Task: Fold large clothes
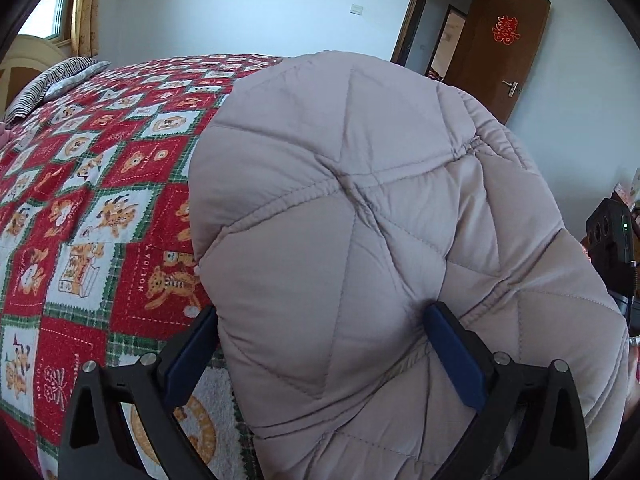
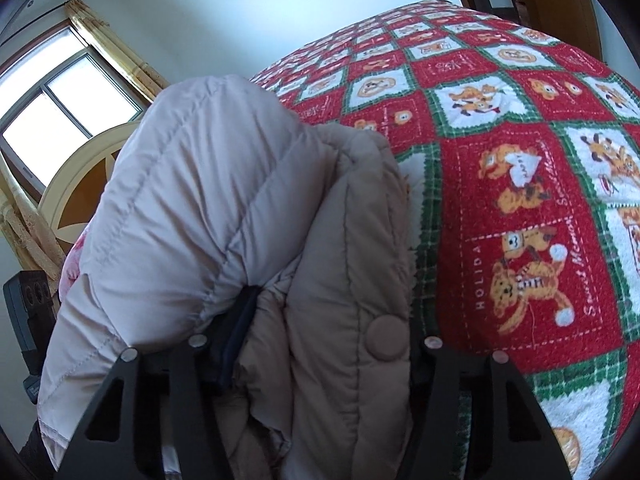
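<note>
Right up at the jaws, both grippers have big handfuls of the puffy quilted jacket [image 1: 360,208]: the left gripper [image 1: 320,344] stands wide with a fat bulge of padding squeezed between its blue pads, and the right gripper [image 2: 328,344] is about half closed on a bunched stack of layers by a snap button [image 2: 387,338]. I'd say the fold is midway, since the coat is doubled over but bundled up, not flat on the teddy-bear bedspread [image 1: 100,184] yet. Laying it down and smoothing it are left. Farther off there's a striped pillow [image 1: 60,80], a window [image 2: 60,100] and an open door [image 1: 500,48], nothing really blocking.
</note>
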Motion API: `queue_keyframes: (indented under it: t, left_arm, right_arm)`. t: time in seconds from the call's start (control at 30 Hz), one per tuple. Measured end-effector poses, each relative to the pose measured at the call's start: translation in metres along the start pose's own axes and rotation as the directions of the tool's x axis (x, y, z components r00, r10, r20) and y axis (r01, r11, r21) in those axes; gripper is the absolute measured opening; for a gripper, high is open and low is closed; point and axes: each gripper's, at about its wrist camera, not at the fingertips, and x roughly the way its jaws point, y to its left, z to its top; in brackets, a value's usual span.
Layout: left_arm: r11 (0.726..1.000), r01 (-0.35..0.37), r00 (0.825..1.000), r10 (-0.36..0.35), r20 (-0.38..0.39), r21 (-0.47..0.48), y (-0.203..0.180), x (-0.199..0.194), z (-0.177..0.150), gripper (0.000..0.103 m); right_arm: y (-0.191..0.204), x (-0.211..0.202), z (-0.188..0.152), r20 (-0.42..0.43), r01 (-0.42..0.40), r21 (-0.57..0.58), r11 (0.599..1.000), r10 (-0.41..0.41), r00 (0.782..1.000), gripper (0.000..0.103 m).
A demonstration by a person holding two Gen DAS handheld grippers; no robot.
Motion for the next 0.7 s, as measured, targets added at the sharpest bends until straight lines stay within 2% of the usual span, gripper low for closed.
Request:
queue_keyframes:
  t: [0.03, 0.07, 0.13, 0.3, 0.43, 0.7]
  left_arm:
    - [1.000, 0.008, 1.000, -0.008, 0.000, 0.008, -0.001, 0.000, 0.001, 0.091]
    - [1.000, 0.009, 1.000, -0.009, 0.002, 0.028, -0.006, -0.003, 0.001, 0.084]
    - [0.997, 0.009, 1.000, -0.009, 0.006, 0.070, -0.014, -0.005, 0.002, 0.071]
    - [0.992, -0.022, 0.999, 0.018, 0.038, 0.127, -0.018, -0.021, 0.003, 0.043]
    - [0.990, -0.033, 0.998, 0.024, 0.064, 0.134, -0.018, -0.035, 0.005, 0.036]
    - [0.983, -0.067, 0.990, 0.045, 0.130, 0.172, -0.005, -0.084, 0.005, 0.030]
  right_arm:
    - [0.001, -0.001, -0.001, 0.006, 0.001, -0.004, 1.000, -0.001, 1.000, 0.056]
    - [0.001, -0.001, -0.002, 0.013, -0.016, -0.002, 1.000, 0.016, 1.000, 0.046]
    - [0.001, -0.002, -0.004, 0.018, -0.032, 0.005, 0.999, 0.032, 0.999, 0.038]
    - [0.013, -0.008, -0.006, 0.042, 0.017, -0.022, 1.000, -0.016, 0.999, 0.026]
    - [0.025, -0.016, -0.013, 0.073, 0.045, -0.029, 0.999, -0.043, 0.996, 0.023]
    - [0.067, -0.031, -0.026, 0.106, 0.013, -0.058, 0.998, -0.007, 0.994, 0.021]
